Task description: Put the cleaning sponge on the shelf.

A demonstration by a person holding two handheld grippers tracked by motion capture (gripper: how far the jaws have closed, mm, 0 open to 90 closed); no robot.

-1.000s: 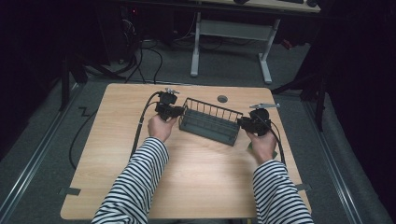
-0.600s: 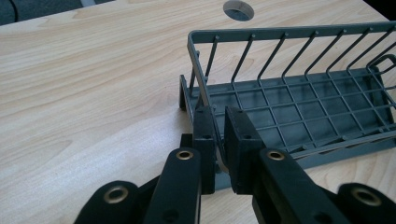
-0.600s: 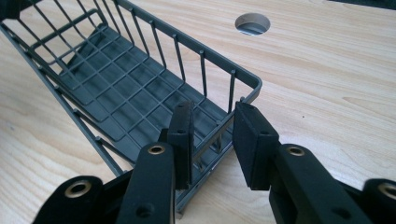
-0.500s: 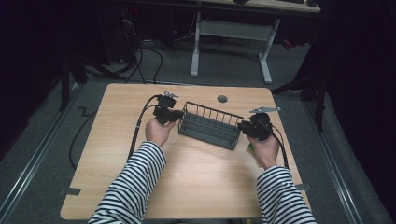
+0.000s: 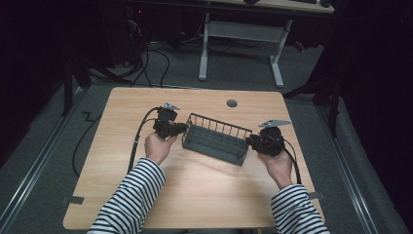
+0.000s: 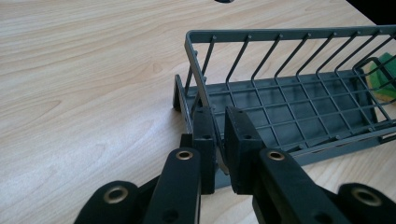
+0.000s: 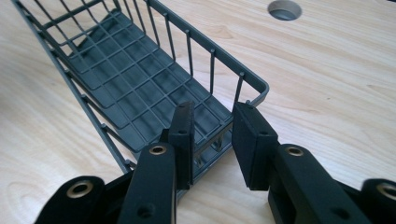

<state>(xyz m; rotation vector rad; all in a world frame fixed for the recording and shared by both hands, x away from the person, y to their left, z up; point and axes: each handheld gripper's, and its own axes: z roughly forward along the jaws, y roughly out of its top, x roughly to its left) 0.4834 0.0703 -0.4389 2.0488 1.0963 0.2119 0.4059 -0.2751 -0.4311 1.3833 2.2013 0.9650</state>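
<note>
A dark grey wire basket [image 5: 216, 139] lies slantwise on the middle of the wooden table [image 5: 209, 195], and nothing shows inside it. My left gripper [image 5: 182, 129] is at its left end. In the left gripper view the gripper [image 6: 219, 126] is shut on the end rim of the basket [image 6: 280, 35]. My right gripper [image 5: 251, 141] is at the other end. In the right gripper view the gripper [image 7: 212, 126] stands astride the short end wall of the basket [image 7: 140, 79], its jaws closed on the wires. A striped sleeve leads to each hand.
A round cable hole [image 5: 232, 103] sits in the table behind the basket. The left gripper's black cable [image 5: 139, 141] trails off the table's left side. Past the far edge stand the white legs of a desk [image 5: 204, 48]. A green and yellow shape [image 6: 380, 77] shows beyond the basket's far end.
Both hands and the basket between them have slid toward the near edge of the table. The grips on the two ends look the same.
</note>
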